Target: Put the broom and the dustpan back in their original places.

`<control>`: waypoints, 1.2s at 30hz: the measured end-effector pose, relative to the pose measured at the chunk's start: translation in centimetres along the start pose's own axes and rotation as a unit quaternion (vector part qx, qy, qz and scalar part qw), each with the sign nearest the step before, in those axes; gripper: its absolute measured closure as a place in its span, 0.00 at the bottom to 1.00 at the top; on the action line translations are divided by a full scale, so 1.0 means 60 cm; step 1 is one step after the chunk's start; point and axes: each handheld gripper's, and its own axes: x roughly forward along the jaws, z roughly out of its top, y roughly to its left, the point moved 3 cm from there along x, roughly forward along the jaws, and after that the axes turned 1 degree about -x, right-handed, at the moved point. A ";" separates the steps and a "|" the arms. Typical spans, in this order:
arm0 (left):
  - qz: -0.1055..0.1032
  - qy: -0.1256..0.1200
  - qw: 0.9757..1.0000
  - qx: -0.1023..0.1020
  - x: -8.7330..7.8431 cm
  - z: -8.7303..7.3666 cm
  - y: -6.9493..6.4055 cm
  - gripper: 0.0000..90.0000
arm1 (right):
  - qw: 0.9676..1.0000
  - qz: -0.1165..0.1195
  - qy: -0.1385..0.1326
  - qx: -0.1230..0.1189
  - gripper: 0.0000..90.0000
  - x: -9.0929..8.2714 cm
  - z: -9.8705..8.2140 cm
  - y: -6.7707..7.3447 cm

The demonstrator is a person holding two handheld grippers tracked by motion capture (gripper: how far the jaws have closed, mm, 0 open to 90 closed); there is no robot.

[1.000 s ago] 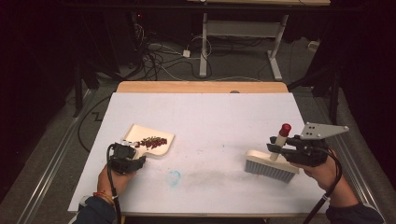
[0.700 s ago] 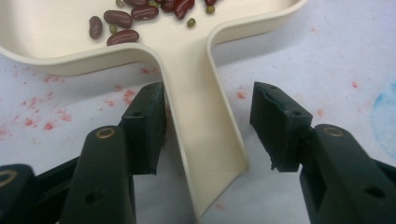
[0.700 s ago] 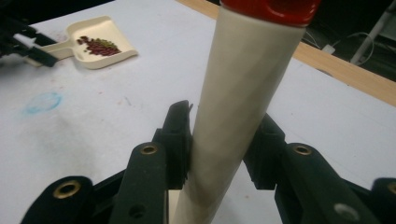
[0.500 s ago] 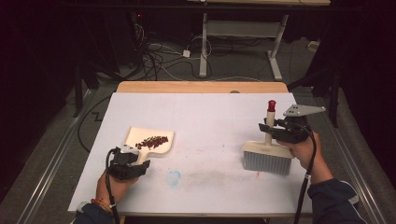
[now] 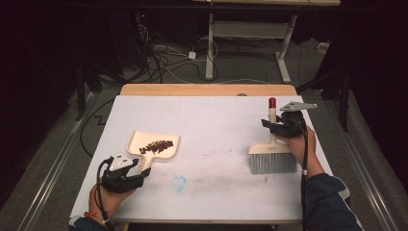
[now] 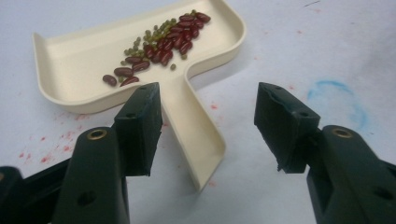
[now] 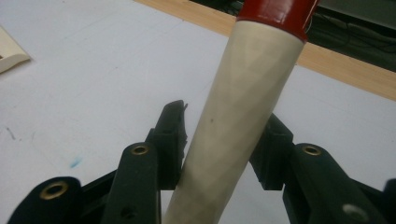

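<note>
Left gripper (image 5: 126,169): at the near left edge of the table, released. Its jaws have just been opening, and the dustpan's handle (image 6: 198,140) lies on the table between them, with neither pad pressing on it.
Dustpan (image 5: 154,145): flat on the white table top (image 5: 216,120), just beyond the left gripper, handle pointing toward the person. A small heap of red and green beans (image 5: 157,146) lies inside it.
Right gripper (image 5: 284,126): at the right side, jaws on either side of the brush's pale handle (image 7: 238,116). They have just been opening; the left pad touches the handle, but I cannot tell whether the grip holds.
Brush (image 5: 272,156): stands on its grey bristles on the table, handle upright with a red tip, well apart from the dustpan.
Step in hand: judging by both loosening grips, the sweeping looks finished and the tools are being set down.
Next move: draw each gripper back clear of its handle, without tipping the brush or jolting the beans.
Around: faint red specks and a blue ring mark (image 5: 179,183) on the table between the tools. Cables on the floor beyond.
In the way: nothing near either gripper.
</note>
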 end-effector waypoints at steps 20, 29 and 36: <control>0.021 -0.020 0.999 0.032 -0.002 -0.011 -0.010 0.26 | 0.996 -0.088 -0.024 0.018 0.64 0.048 -0.003 -0.010; 0.028 -0.010 0.999 0.038 0.007 -0.012 -0.015 0.26 | 0.996 -0.075 -0.041 0.024 0.60 0.046 -0.003 -0.006; 0.031 -0.011 0.998 0.046 0.011 -0.012 -0.018 0.24 | 0.995 -0.078 -0.063 0.022 0.49 0.038 0.005 -0.001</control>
